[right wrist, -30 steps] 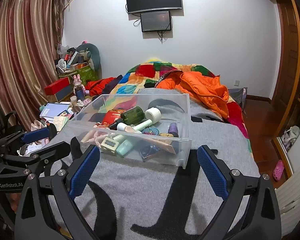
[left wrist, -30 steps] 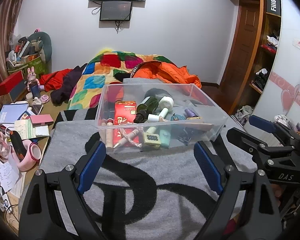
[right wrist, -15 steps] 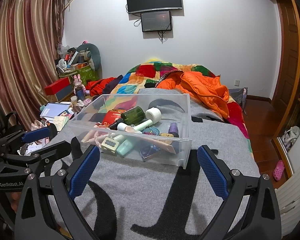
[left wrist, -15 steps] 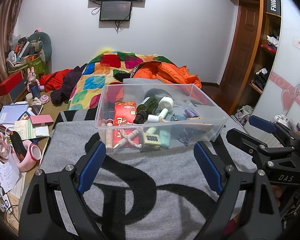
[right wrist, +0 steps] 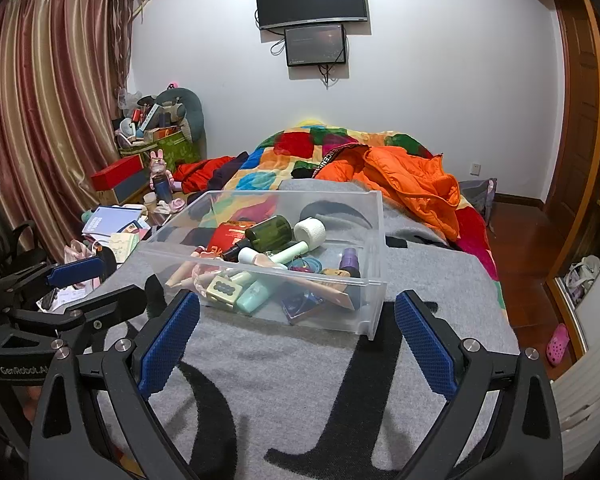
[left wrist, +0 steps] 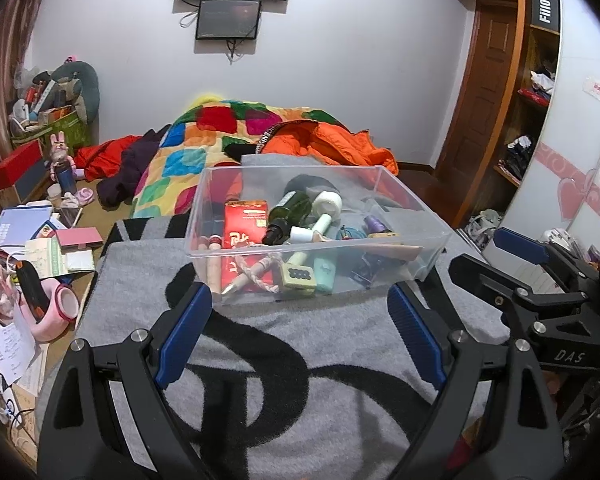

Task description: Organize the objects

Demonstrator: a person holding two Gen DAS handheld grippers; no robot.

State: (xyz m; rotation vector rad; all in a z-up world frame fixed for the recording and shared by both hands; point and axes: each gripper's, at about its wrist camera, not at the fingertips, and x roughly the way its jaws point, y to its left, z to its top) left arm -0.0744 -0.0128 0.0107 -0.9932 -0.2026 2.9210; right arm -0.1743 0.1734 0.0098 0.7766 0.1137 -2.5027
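A clear plastic bin [left wrist: 410, 208] [right wrist: 376, 240] sits on a grey blanket with black lettering [left wrist: 300, 380] [right wrist: 300, 380]. Inside lie a red packet [left wrist: 246, 220], a dark green bottle [left wrist: 290, 210] [right wrist: 266, 234], a white roll [left wrist: 328, 202] [right wrist: 310, 230], a mint tube [left wrist: 325, 274], a purple bottle [right wrist: 350, 260] and several other small items. My left gripper [left wrist: 300, 316] hovers open just short of the bin's near wall, with nothing between its blue pads. My right gripper [right wrist: 296, 328] is likewise open and empty before the bin's near corner.
A colourful patchwork quilt [left wrist: 188, 160] and an orange jacket [right wrist: 412, 184] lie beyond the bin. Books, papers and a pink tape dispenser [left wrist: 56, 308] clutter the floor at left. A wooden wardrobe [left wrist: 532, 80] stands at right; curtains [right wrist: 48, 100] hang at left.
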